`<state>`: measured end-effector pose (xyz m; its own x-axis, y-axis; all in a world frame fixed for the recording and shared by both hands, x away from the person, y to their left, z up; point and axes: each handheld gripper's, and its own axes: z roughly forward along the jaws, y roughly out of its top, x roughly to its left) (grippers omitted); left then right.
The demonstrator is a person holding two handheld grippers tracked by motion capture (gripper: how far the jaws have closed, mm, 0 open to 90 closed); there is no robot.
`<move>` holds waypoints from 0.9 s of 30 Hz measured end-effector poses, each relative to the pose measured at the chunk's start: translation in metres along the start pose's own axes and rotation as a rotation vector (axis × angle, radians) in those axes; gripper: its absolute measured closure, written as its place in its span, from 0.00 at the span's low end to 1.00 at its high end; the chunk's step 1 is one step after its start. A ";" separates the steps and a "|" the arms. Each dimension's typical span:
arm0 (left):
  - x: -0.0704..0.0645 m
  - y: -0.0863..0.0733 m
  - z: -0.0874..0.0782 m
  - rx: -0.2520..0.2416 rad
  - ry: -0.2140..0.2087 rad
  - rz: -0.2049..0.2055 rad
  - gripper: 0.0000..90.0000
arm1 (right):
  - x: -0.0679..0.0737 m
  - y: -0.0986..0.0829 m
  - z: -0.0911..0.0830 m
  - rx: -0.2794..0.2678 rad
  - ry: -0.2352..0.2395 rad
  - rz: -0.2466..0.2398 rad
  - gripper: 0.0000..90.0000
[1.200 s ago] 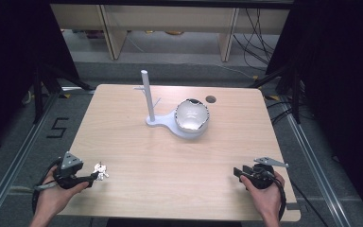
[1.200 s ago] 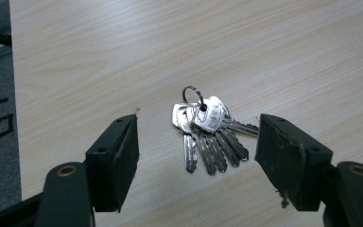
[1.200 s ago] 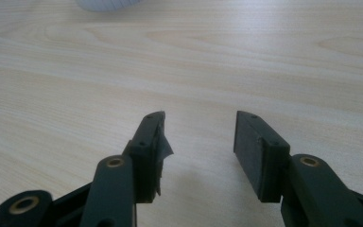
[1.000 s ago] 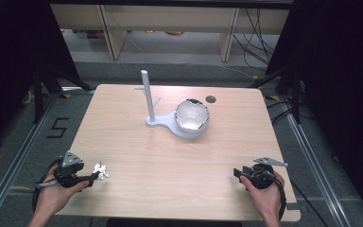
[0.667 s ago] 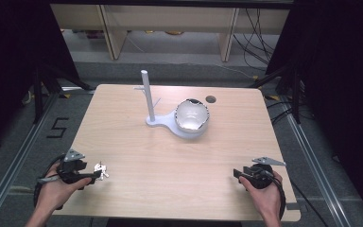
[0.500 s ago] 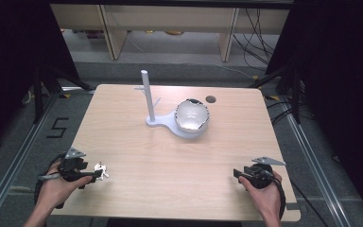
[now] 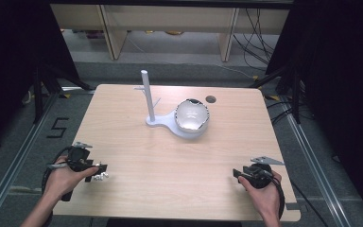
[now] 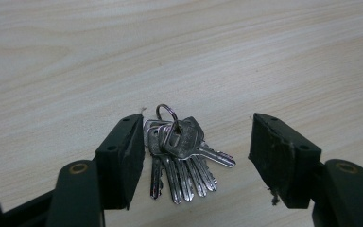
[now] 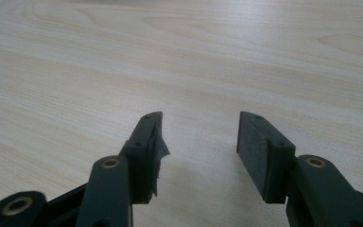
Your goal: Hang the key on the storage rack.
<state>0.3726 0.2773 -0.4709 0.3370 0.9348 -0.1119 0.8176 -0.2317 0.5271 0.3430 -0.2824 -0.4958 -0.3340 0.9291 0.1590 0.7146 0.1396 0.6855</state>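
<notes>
The bunch of silver metal keys [image 8: 182,153] lies flat between the left gripper [image 8: 196,153]'s parted jaws, blades fanning toward the camera, nearest its left jaw; the right gripper [image 9: 199,151] is released, empty.

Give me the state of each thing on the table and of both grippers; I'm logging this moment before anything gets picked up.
Bunch of keys: lying flat on the table, fanned out on its ring, between the open jaws.
Left gripper: open, one jaw against the keys.
Right gripper: open, nothing between the jaws.
White stand: upright on its base.
Bowl: resting tilted on the stand's base.
</notes>
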 end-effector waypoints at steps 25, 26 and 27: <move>-0.002 0.022 0.027 0.226 0.101 -0.054 0.36 | 0.004 0.000 0.003 0.020 0.015 0.002 0.54; -0.002 0.022 0.028 0.241 0.102 -0.053 0.36 | 0.002 -0.001 0.005 0.007 0.036 -0.004 0.54; -0.002 0.023 0.029 0.248 0.105 -0.062 0.36 | 0.002 -0.001 0.005 0.007 0.036 -0.004 0.54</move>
<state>0.4040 0.2626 -0.4828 0.2429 0.9691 -0.0429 0.9288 -0.2196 0.2985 0.3447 -0.2790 -0.4993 -0.3584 0.9157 0.1816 0.7173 0.1457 0.6814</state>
